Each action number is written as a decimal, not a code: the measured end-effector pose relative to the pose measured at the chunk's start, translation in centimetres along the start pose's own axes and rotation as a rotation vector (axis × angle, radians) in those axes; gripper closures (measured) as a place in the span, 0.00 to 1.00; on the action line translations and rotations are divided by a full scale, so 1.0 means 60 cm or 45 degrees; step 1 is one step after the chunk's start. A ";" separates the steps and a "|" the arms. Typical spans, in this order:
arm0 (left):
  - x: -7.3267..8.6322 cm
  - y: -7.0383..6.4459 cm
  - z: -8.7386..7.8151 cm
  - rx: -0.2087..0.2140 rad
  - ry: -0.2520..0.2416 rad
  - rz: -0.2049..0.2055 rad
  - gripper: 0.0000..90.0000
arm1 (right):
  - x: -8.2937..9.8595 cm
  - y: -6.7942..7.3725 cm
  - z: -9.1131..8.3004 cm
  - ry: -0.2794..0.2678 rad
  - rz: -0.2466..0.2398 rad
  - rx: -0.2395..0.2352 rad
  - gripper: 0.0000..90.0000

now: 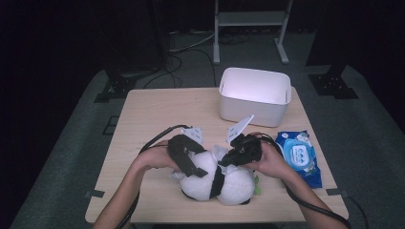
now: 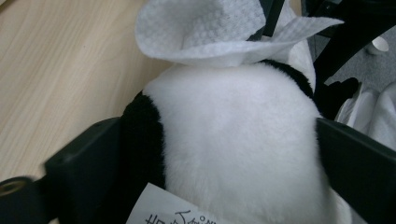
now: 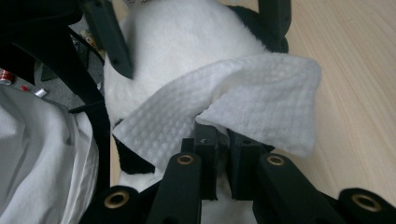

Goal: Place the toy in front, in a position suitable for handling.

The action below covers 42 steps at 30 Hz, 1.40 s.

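Panda plush lies on the table near its front edge, between both hands. Left gripper has its jaws spread wide around the plush body, pressing both sides, likely gripping it. Right gripper has its jaws pinched together on a white wet wipe held against the plush. White bin and blue wipes pack sit to the right
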<state>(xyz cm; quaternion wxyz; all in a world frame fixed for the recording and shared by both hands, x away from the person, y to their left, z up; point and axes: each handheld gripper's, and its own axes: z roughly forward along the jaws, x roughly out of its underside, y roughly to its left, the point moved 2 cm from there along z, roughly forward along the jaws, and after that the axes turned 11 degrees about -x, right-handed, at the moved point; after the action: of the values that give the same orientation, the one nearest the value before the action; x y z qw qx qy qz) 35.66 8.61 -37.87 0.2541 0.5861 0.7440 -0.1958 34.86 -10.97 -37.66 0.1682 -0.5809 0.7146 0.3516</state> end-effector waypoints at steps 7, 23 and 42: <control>0.003 0.002 -0.010 -0.050 -0.088 0.059 0.45 | 0.003 -0.008 -0.005 -0.011 0.027 0.012 0.92; -0.013 0.001 -0.020 -0.028 -0.098 0.012 0.20 | 0.012 -0.001 -0.012 -0.037 0.029 0.009 0.92; -0.016 -0.001 -0.017 0.079 -0.050 0.047 0.00 | 0.017 0.040 -0.004 -0.035 -0.072 -0.030 0.91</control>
<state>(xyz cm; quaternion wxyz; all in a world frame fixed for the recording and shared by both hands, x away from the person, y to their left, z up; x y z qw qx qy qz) 35.64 8.44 -36.47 0.2539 0.6036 0.7214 -0.2254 32.36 -11.71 -37.41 0.1809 -0.5979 0.6913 0.3631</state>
